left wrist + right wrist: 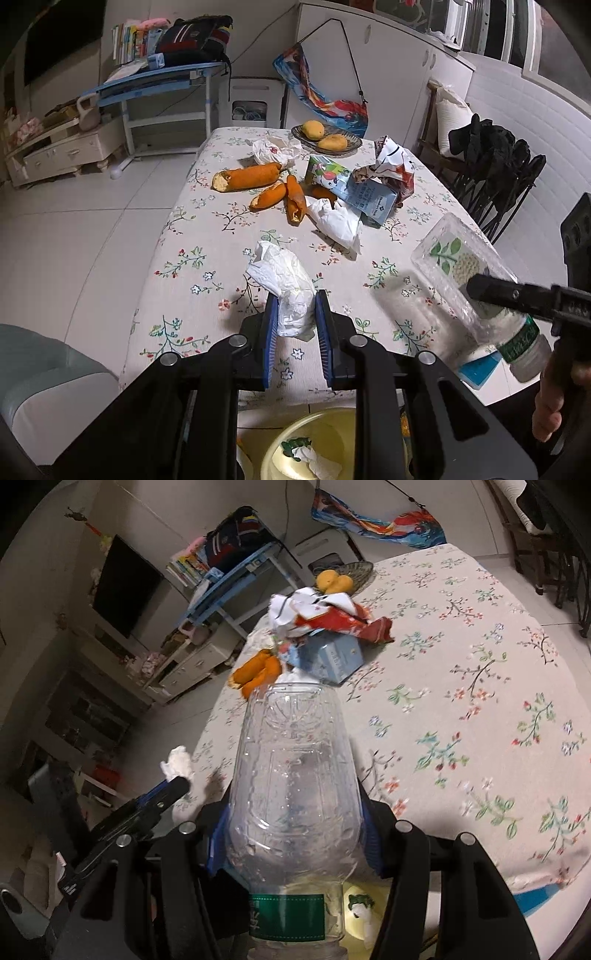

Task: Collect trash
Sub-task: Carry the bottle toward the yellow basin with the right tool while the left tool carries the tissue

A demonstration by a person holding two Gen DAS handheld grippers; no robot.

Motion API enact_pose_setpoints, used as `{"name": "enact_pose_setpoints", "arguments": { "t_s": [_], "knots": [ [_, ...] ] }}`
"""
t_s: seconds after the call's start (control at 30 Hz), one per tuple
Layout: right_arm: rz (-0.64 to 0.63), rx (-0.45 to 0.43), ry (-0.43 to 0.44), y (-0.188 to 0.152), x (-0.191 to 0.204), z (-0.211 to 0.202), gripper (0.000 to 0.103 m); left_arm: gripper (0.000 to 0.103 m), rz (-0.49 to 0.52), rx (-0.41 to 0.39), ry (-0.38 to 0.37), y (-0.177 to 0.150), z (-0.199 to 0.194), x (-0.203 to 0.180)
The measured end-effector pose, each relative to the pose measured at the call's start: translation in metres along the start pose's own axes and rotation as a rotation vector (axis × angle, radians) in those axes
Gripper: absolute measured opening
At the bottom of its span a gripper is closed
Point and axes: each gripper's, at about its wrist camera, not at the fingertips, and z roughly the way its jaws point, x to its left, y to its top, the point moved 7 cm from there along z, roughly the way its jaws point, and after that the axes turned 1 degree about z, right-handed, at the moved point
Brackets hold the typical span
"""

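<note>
In the left wrist view my left gripper [295, 321] is shut on a crumpled white tissue [288, 284], held just above the near part of the floral tablecloth [199, 266]. My right gripper [291, 834] is shut on a clear empty plastic bottle [291, 760] with a green label, its base pointing away from me. From the left wrist that bottle [458, 266] hangs over the table's right edge. Below the near edge stands a yellow bin [325, 428] with some trash in it. Further back lie orange peels [251, 176], a milk carton [354, 184], a crumpled wrapper [391, 162] and another tissue [338, 223].
A plate of mangoes [327, 138] and a white plastic bag [273, 149] sit at the table's far end. Dark folding chairs [491, 170] stand to the right of the table. A blue desk [159, 79] and a low cabinet [62, 147] lie beyond the tiled floor.
</note>
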Motion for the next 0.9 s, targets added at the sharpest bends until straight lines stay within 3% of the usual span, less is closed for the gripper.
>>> {"name": "enact_pose_setpoints", "arguments": {
  "t_s": [0.5, 0.9],
  "knots": [
    [-0.049, 0.099, 0.069, -0.08, 0.041, -0.009, 0.057, 0.019, -0.003, -0.018, -0.011, -0.014, -0.018, -0.001],
    [-0.139, 0.321, -0.029, -0.146, 0.051, 0.035, 0.057, 0.02, -0.01, -0.034, -0.031, -0.028, -0.037, -0.001]
  ]
}}
